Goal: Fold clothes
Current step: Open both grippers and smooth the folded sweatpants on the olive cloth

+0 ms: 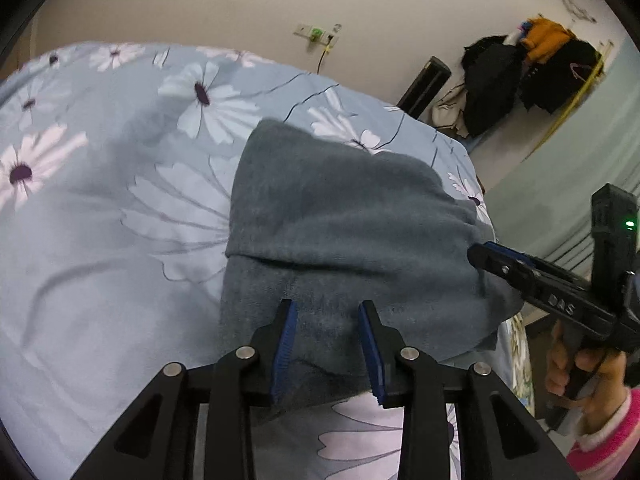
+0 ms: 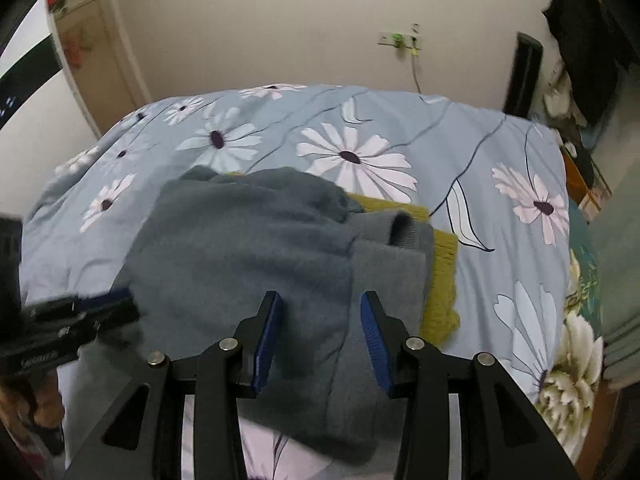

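Fingers of both the left gripper and right gripper hang spread over a folded grey sweater; a careless snag could undo its fold.

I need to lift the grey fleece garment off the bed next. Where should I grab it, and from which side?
Probably take the grey fleece garment at its near hem, coming from the bed's front edge. That folded edge hangs toward the grippers on the floral bedsheet, thick enough to pinch. Avoid the far right side, where it overlies an olive knitted garment.
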A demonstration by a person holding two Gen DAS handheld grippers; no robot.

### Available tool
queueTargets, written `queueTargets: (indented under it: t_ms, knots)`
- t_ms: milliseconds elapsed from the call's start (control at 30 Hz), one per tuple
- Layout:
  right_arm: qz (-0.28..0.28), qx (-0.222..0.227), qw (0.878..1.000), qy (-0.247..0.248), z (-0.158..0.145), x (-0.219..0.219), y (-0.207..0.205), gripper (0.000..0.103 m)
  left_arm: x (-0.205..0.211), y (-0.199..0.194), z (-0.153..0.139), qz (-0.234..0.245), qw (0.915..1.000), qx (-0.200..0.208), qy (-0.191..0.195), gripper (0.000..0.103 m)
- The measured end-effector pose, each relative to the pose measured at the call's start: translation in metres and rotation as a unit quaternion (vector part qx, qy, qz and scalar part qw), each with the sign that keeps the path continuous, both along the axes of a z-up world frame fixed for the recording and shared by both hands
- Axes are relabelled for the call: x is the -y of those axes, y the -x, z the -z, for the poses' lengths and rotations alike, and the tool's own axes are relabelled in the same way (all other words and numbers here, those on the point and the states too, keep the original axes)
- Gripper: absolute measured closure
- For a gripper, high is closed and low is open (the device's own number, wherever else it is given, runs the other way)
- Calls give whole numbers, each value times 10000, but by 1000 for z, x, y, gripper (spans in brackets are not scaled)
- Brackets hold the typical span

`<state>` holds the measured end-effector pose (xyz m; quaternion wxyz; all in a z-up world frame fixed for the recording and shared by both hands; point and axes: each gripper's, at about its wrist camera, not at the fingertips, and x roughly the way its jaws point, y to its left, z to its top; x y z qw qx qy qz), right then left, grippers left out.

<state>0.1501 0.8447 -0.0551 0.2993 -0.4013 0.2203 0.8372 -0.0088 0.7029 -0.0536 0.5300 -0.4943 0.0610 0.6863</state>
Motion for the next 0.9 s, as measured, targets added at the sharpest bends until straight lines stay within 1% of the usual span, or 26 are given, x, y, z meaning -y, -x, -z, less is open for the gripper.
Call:
queueTargets:
  t_ms: [100, 233, 367, 400, 467, 567, 633, 733, 833, 900]
  knots:
    - [223, -24, 9990, 379, 18, -18, 6, 60, -5, 3, 9, -86, 9999, 98, 45, 68]
    - [197, 11, 9994, 297, 17, -15, 5, 59, -4, -2, 7, -138, 9998, 48, 99, 66]
    - [147, -171, 9993, 295, 1, 4, -9, 59, 8, -10, -1, -165, 9994, 267, 147, 62]
    - [106, -145, 9995, 252, -3, 11, -11, 59, 12, -16, -4, -181, 9994, 262, 160, 61]
    - [26, -127, 9998, 151, -10, 28, -20, 59, 17, -28, -9, -188, 9994, 248, 148, 57]
    - [-66, -220, 9995, 225, -11, 48, -34, 59, 22, -50, -10, -207, 9995, 144, 215, 54]
    - [-40, -228, 9993, 292, -5, 57, -41, 59, 22, -66, -7, -236, 9992, 14, 321, 54]
    - [33, -226, 9983, 545, 12, 66, -52, 59, 19, -87, 8, -431, 9967, -128, 674, 53]
    - [143, -188, 9970, 735, 31, 66, -60, 59, 14, -100, 23, -775, 9933, -129, 848, 54]
    - [251, -154, 9967, 751, 41, 65, -65, 59, 9, -106, 32, -956, 9907, -273, 933, 53]
